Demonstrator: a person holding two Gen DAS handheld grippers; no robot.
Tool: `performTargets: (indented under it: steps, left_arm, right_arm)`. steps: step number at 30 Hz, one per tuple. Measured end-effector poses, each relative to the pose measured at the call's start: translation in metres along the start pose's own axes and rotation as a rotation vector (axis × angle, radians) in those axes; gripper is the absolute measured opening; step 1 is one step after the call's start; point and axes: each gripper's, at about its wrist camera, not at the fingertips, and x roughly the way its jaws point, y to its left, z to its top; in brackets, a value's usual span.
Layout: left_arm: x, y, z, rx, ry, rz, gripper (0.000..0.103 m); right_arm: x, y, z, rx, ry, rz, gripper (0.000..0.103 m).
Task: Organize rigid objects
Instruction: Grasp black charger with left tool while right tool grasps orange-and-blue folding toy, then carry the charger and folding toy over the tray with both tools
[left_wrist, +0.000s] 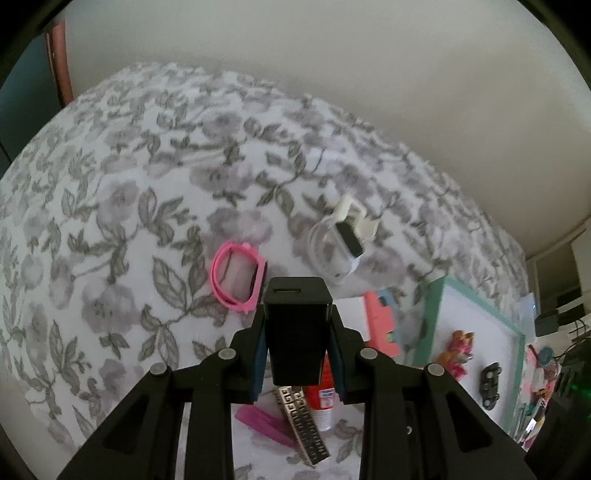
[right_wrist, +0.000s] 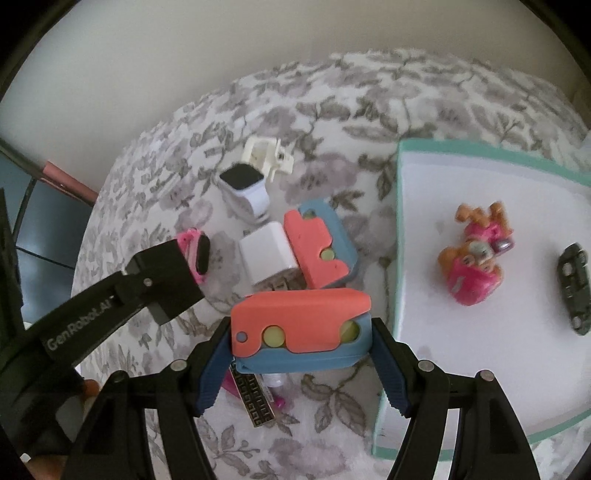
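Spreading under everything is the floral bedcover (right_wrist: 155, 177), and the teal-rimmed tray (right_wrist: 402, 229) on it serves as the landmark. Inside the tray lie two toy pups (right_wrist: 476, 254) and a dark toy car (right_wrist: 574, 280). Just left of the tray, the right gripper (right_wrist: 301, 354) clamps a coral-and-blue block (right_wrist: 299, 328) across its ends, jaws fairly wide. Farther left of the tray, the left gripper (left_wrist: 297, 354) is nearly closed on a black charger (left_wrist: 295, 325). Both loads appear lifted clear of the cover. To do this well, I would carry each over the tray's rim, lower onto bare white floor away from the toys, then release.
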Motion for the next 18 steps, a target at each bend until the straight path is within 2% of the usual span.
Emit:
performTargets:
  steps: [7,10,14,18]
  left_arm:
    - [-0.018,-0.032,-0.002,0.072,-0.039,-0.034,0.030]
    - [-0.017,-0.047,-0.007,0.100,-0.031,-0.049,0.030]
    - [-0.013,-0.067,-0.017,0.141,-0.010,-0.053,0.030]
    - [-0.006,-0.088,-0.028,0.175,0.020,-0.068,0.030]
  right_arm:
    - [-0.028,-0.016,0.005,0.030,-0.059,-0.071,0.074]
    - [-0.032,-0.027,0.008,0.048,-0.066,-0.098,0.074]
    - [-0.035,-0.048,0.007,0.074,-0.065,-0.198,0.073]
    - [-0.032,-0.078,0.004,0.128,-0.037,-0.259,0.074]
